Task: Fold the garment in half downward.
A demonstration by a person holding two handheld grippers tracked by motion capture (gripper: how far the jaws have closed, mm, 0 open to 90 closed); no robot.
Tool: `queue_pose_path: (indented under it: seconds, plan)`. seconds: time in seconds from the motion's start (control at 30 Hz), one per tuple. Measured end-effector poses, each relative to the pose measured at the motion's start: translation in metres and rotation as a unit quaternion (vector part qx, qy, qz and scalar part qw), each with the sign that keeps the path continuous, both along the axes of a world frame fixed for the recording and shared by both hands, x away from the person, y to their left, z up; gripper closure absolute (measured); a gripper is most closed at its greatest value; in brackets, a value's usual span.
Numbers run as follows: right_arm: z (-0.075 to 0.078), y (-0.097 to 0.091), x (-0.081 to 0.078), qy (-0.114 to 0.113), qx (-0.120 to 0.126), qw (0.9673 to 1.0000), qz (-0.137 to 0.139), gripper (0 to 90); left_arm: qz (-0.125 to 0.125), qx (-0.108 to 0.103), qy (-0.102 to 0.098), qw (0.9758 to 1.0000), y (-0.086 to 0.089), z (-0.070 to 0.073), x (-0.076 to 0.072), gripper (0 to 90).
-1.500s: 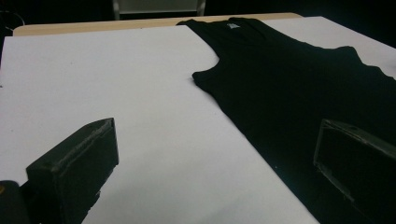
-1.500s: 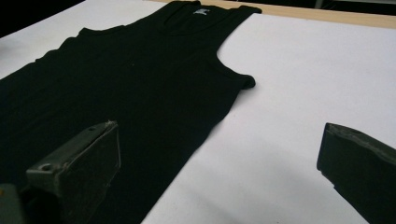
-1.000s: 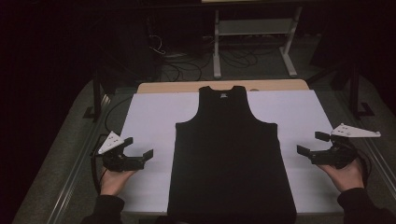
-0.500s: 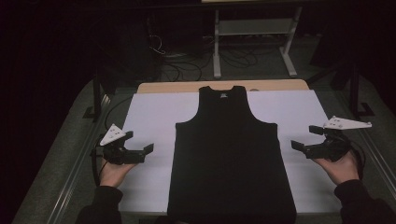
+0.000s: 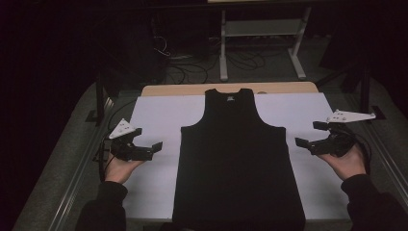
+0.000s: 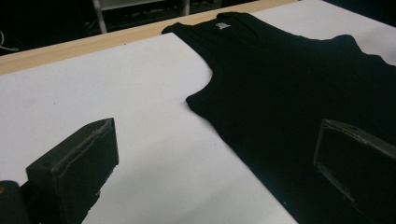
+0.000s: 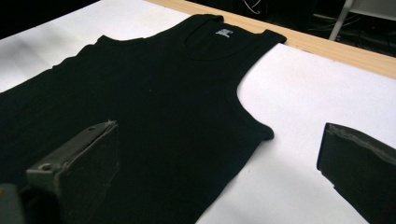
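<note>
The tank top [image 5: 238,159] lies mid-sheet [image 5: 159,120], between the left claw [image 5: 150,148] and right claw [image 5: 308,135].

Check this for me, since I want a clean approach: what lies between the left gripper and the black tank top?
Just bare white sheet. In the high view, nothing sits between the left gripper and the tank top.

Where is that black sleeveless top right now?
In the high view, the black sleeveless fabric top lies flat at the middle of the white sheet, neckline pointing away from the person, between the left tool and right tool.
</note>
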State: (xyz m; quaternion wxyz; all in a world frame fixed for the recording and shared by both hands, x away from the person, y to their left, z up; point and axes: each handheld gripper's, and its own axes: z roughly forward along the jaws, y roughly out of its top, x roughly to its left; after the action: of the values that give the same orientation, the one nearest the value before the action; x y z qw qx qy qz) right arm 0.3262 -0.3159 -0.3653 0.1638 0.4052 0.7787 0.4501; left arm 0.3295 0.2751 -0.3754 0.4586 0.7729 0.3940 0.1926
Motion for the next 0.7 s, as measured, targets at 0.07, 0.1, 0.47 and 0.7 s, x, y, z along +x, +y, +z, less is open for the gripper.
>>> queue_pose_path:
  seconds: [0.07, 0.1, 0.47, 0.7]
  plan:
    - [0.001, 0.002, 0.003, 0.001, -0.001, 1.0000, 0.001, 0.0, -0.004, 0.003, 0.000, 1.0000, -0.002, 0.003, 0.003, 0.0]
    - [0.001, 0.002, 0.005, 0.001, -0.001, 1.0000, 0.002, 0.0, -0.006, 0.004, -0.001, 1.0000, -0.003, 0.005, 0.005, 0.0]
    - [0.004, 0.006, 0.020, 0.008, -0.006, 0.9999, 0.006, 0.0, -0.022, 0.019, -0.001, 0.9996, -0.018, 0.020, 0.023, 0.0]
    - [0.009, 0.004, 0.028, 0.008, -0.003, 0.9999, 0.005, 0.0, -0.035, 0.017, 0.010, 0.9992, -0.028, 0.018, 0.033, 0.0]
